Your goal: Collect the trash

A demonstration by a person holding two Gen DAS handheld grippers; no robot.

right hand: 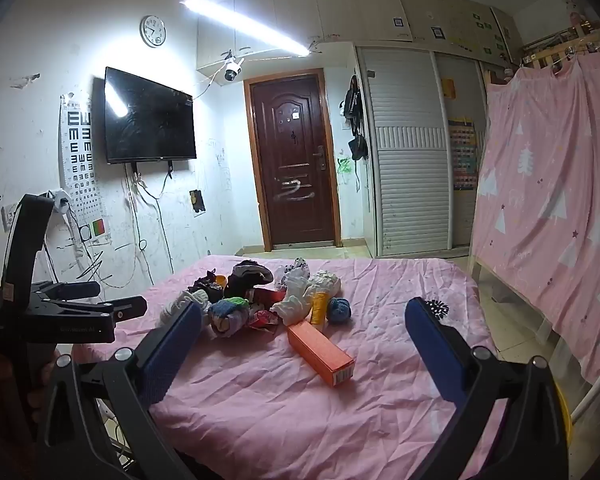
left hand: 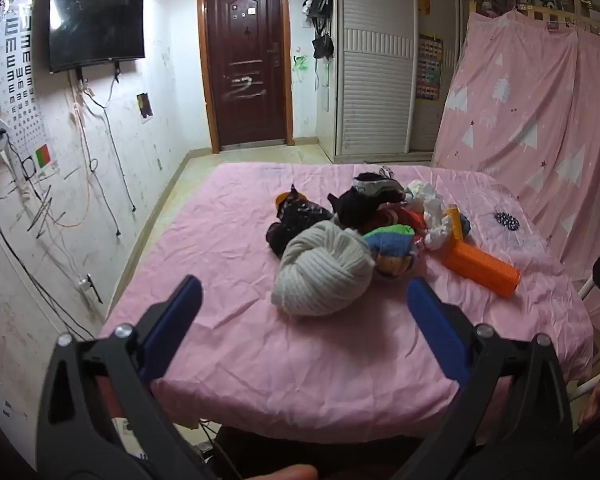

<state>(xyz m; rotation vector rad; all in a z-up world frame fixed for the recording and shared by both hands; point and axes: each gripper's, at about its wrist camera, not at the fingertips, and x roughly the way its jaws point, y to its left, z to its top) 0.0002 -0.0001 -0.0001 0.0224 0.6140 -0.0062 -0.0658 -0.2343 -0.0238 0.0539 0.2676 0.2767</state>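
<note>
A heap of items lies on a table with a pink cloth (left hand: 260, 352). In the left wrist view I see a grey yarn ball (left hand: 324, 270), a black plastic bag (left hand: 294, 220), a colourful knit piece (left hand: 392, 246), white crumpled paper (left hand: 434, 216) and an orange box (left hand: 480, 266). My left gripper (left hand: 304, 296) is open and empty, just short of the yarn ball. My right gripper (right hand: 304, 322) is open and empty, with the orange box (right hand: 320, 354) lying between its fingers' line of sight. A yellow bottle (right hand: 319, 308) and a blue yarn ball (right hand: 339, 310) lie behind the box.
A pink curtain (right hand: 548, 208) hangs on the right beside the table. A white wardrobe (right hand: 412, 184), a brown door (right hand: 296, 160) and a wall TV (right hand: 148, 120) stand at the back. A black spotted item (left hand: 506, 220) lies near the table's right edge. The left gripper's body (right hand: 40, 312) shows at the left.
</note>
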